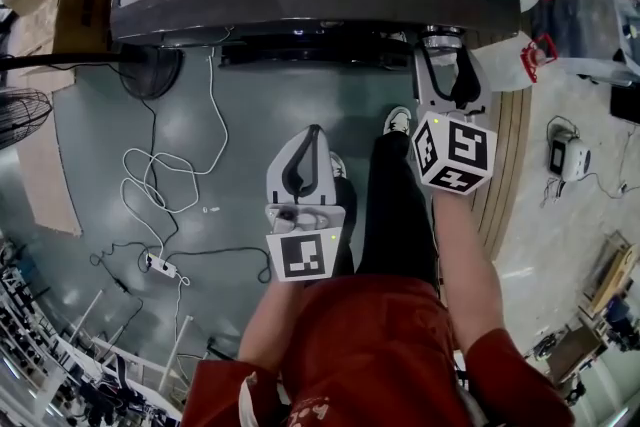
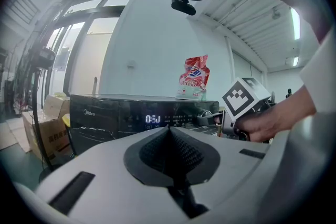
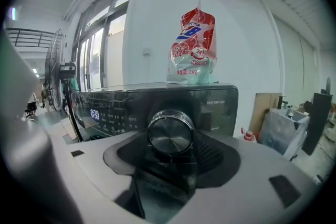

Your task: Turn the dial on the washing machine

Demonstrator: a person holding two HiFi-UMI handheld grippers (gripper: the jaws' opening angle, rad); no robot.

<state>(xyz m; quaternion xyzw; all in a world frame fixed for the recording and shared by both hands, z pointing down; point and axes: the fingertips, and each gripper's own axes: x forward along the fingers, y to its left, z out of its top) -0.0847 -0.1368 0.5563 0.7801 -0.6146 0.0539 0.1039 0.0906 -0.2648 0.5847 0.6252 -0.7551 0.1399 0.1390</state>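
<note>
Right gripper view: the dial sits straight ahead, clasped by the right gripper; the left gripper, clenched and empty, is farther back.

Left claw closed; right claw clamped on dial.

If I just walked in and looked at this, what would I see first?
Probably the shiny round dial on the front of the dark washing machine, with the right gripper clamped around it. Next comes the red and white bag standing on top of the machine, just above the dial. The left gripper is shut and empty, held away from the machine's front.
</note>
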